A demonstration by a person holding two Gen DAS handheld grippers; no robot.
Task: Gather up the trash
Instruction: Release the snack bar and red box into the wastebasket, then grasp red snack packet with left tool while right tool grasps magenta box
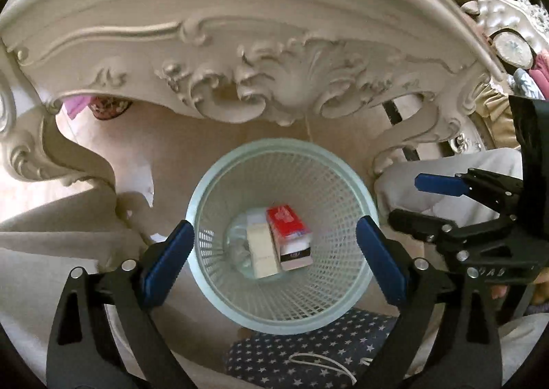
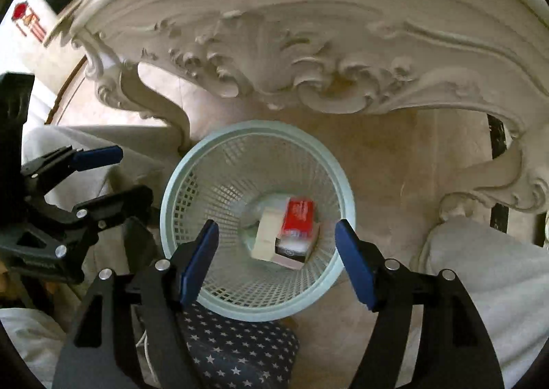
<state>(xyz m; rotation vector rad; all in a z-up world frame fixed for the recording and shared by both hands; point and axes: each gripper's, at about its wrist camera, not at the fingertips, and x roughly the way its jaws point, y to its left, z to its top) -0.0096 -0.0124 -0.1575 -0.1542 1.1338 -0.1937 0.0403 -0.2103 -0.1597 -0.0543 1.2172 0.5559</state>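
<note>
i hold both grippers above the bin (image 1: 219, 190), left gripper (image 1: 274, 255) and right gripper (image 2: 276, 260) spread wide, empty. a red box (image 1: 286, 222) and cream box (image 1: 262, 248) lie inside the bin, below the carved table (image 1: 240, 46).

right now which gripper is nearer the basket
Hard to call. Left gripper and right gripper both hang open over the basket, each framing the boxes inside.
</note>
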